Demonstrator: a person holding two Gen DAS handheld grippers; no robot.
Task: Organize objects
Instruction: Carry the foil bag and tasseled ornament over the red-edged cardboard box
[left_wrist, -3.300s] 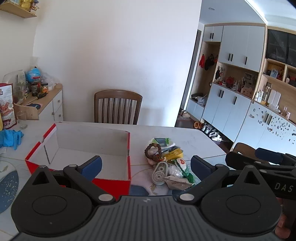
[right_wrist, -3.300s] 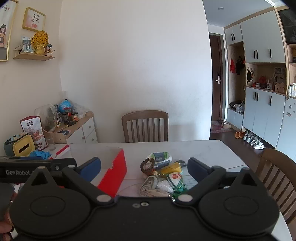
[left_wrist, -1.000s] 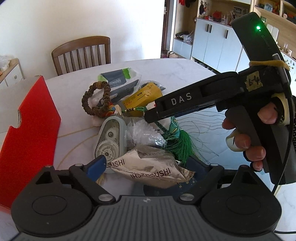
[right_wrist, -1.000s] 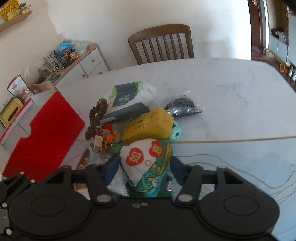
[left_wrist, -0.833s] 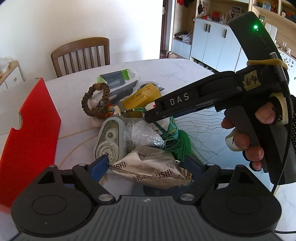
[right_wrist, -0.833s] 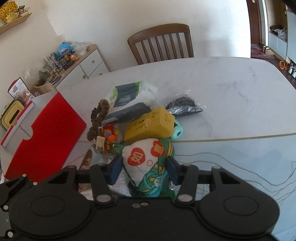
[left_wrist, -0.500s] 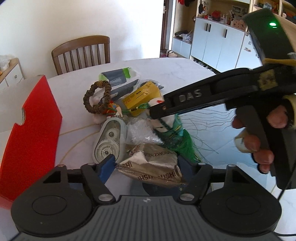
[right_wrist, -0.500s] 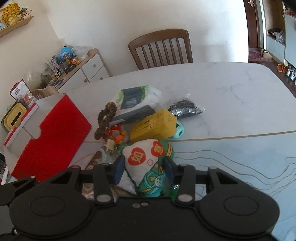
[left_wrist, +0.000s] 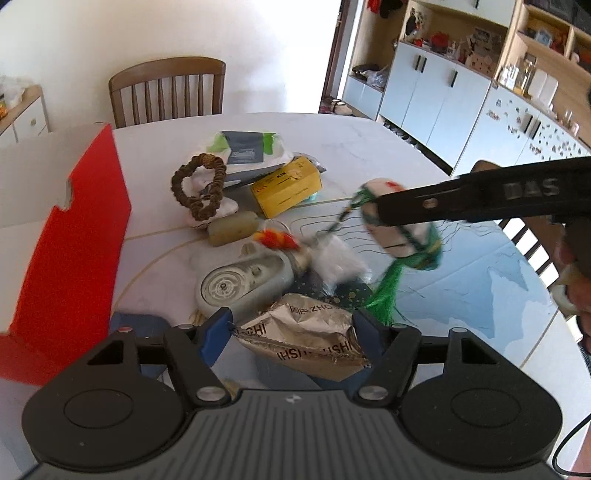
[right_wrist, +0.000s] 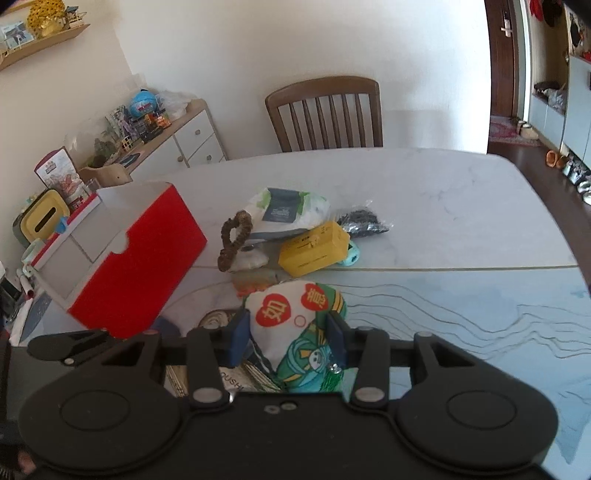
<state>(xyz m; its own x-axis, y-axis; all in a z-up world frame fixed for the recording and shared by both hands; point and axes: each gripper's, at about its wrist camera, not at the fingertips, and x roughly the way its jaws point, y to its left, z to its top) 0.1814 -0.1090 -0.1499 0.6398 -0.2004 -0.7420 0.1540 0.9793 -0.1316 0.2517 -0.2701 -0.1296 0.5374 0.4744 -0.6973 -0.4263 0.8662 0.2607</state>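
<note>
A crumpled silver foil snack packet (left_wrist: 306, 332) sits between the blue pads of my left gripper (left_wrist: 291, 332), whose jaws are closing and press on its two ends. My right gripper (right_wrist: 288, 332) is shut on a white and green stuffed charm (right_wrist: 291, 310) with red characters and a green tassel. In the left wrist view that charm (left_wrist: 399, 240) hangs above the table in the right gripper's black fingers (left_wrist: 406, 216), trailing a cord toward a blurred orange trinket (left_wrist: 275, 240). The open red box (right_wrist: 136, 266) stands at the left.
On the marble table (right_wrist: 443, 206) lie a brown bead bracelet (left_wrist: 199, 184), a yellow carton (left_wrist: 286, 186), a wipes pack (left_wrist: 245, 147), a grey round dispenser (left_wrist: 243, 280) and a small black bag (right_wrist: 362, 218). A wooden chair (right_wrist: 325, 110) stands behind.
My right gripper closed on the charm and lifted it up and to the right, off the pile. My left gripper's pads narrowed onto the foil packet. The dispenser and clear wrapper shifted.
</note>
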